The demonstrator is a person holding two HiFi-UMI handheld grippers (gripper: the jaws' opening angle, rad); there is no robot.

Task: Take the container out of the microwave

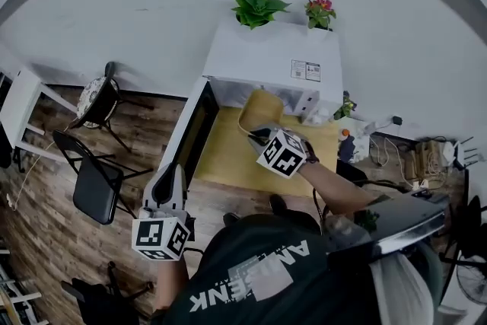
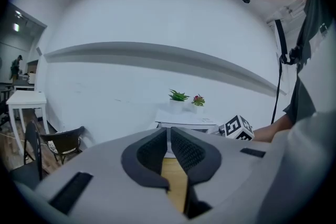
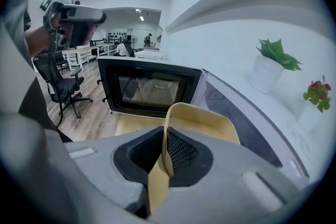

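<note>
At the mouth of the open microwave [image 1: 266,61], our right tool [image 1: 262,135] is clamped on the near rim of the yellow container [image 1: 262,109], one pad inside its wall and one outside. We hold it over the back of the yellow counter [image 1: 228,160]. The microwave door [image 1: 194,129] stands swung out along the counter's left edge. Our left tool [image 1: 171,171], jaws pressed together and empty, hangs just off the counter's front left corner. A green plant [image 1: 257,7] and a red-flowered plant [image 1: 320,11] stand on the microwave.
</note>
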